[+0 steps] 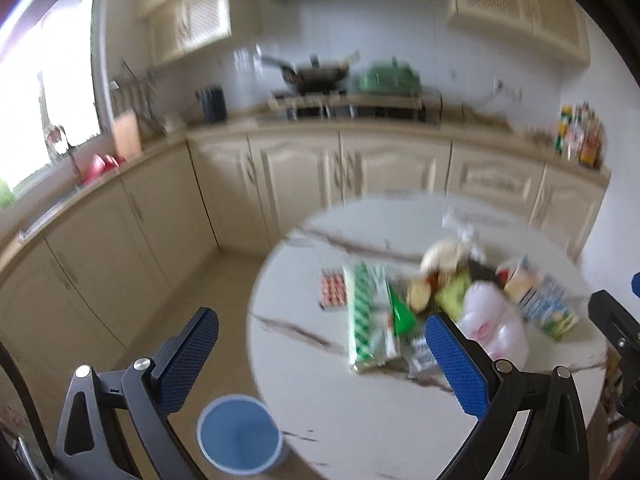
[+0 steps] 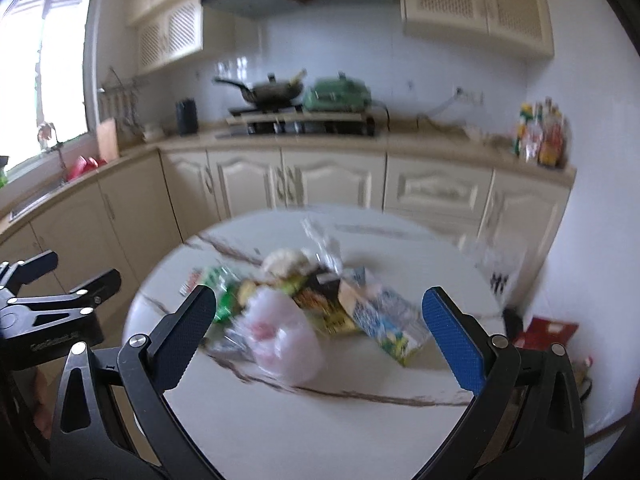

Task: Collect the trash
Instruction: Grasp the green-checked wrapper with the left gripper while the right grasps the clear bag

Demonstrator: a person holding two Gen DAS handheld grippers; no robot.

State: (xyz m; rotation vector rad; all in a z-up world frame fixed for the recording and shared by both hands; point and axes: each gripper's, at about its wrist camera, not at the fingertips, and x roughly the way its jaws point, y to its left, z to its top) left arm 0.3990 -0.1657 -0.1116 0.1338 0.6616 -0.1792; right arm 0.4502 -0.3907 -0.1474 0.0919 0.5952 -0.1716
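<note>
A pile of trash lies on the round white marble table (image 1: pixel 320 408): a long green-and-white wrapper (image 1: pixel 370 316), a white plastic bag (image 1: pixel 494 322), a blue-and-green carton (image 1: pixel 550 304) and several small wrappers. A blue bucket (image 1: pixel 239 434) stands on the floor by the table's near left edge. My left gripper (image 1: pixel 322 320) is open and empty, above the table's left edge. In the right wrist view the plastic bag (image 2: pixel 280 336) and carton (image 2: pixel 390 322) lie just beyond my right gripper (image 2: pixel 320 298), which is open and empty. The left gripper shows at that view's left edge (image 2: pixel 48 304).
Cream kitchen cabinets (image 2: pixel 332 182) run along the far wall, with a stove, wok (image 2: pixel 274 92) and green pot (image 2: pixel 336 94) on the counter. Bottles (image 2: pixel 540 136) stand at the counter's right end. A red box (image 2: pixel 546 330) sits on the floor right of the table (image 2: pixel 304 432).
</note>
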